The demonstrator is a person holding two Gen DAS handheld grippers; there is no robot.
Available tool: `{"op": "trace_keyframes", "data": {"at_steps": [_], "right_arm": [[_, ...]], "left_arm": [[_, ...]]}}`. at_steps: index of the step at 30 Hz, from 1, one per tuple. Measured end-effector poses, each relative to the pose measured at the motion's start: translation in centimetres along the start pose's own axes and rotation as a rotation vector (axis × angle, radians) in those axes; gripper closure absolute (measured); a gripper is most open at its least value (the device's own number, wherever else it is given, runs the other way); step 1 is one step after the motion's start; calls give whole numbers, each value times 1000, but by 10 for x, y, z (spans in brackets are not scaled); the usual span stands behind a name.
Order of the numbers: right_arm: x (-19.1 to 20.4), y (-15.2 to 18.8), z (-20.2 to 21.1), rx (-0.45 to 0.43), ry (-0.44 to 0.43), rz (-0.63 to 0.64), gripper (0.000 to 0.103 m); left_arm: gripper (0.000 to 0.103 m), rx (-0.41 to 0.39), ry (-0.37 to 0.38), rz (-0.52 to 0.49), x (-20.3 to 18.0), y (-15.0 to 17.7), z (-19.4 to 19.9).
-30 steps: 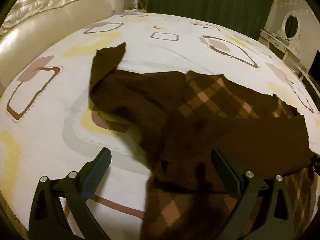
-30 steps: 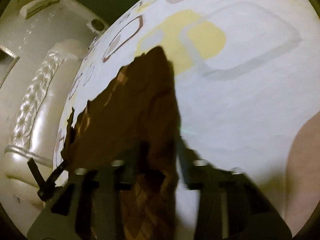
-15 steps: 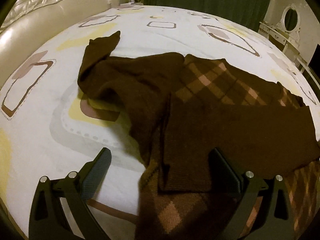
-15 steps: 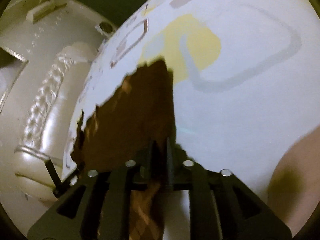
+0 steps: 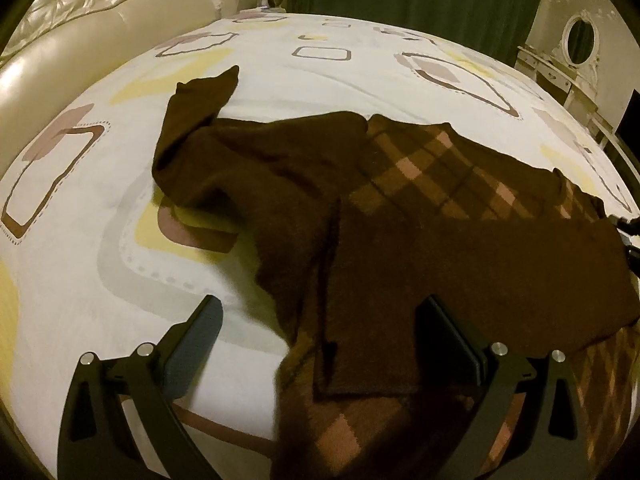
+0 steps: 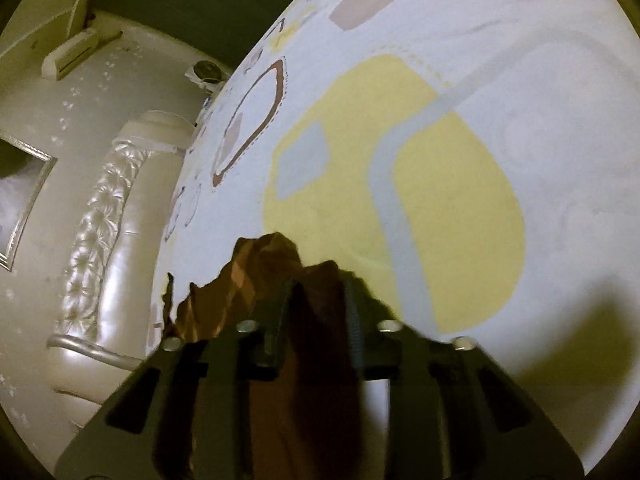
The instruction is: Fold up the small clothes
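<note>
Mid-fold: right gripper (image 6: pixel 316 300) pinches brown sweater (image 5: pixel 440 248), apparently its edge; left gripper (image 5: pixel 320 340) gapes empty above it. Next: lay flat, let go.

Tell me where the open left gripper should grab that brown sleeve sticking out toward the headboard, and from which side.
Probably the cuff end of the brown sleeve, approached from the bare bedsheet on the headboard side. That tip lies alone on the sheet, with nothing stacked on it, so the left gripper could slide its fingers around the edge without catching the sweater body.
</note>
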State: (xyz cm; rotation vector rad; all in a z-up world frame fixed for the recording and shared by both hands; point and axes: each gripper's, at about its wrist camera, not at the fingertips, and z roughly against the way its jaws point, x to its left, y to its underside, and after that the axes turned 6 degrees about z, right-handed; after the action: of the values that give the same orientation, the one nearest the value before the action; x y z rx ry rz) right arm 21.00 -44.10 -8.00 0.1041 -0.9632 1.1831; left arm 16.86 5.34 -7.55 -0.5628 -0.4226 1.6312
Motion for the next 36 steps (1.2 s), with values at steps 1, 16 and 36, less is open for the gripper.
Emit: {"op": "trace_keyframes", "data": {"at_steps": [1,16,36], "right_arm": [[1,0,0,6,15,16,96],[-21,12,20,-84,60,-51,96],[7,89,85,-118,65,-30,66]], "left_arm": [[4,-1,1,-1,0,0,0],[4,-11,-3,-13,-6,-4,-4],[4,-3,57,0,-1,-4,5]]}}
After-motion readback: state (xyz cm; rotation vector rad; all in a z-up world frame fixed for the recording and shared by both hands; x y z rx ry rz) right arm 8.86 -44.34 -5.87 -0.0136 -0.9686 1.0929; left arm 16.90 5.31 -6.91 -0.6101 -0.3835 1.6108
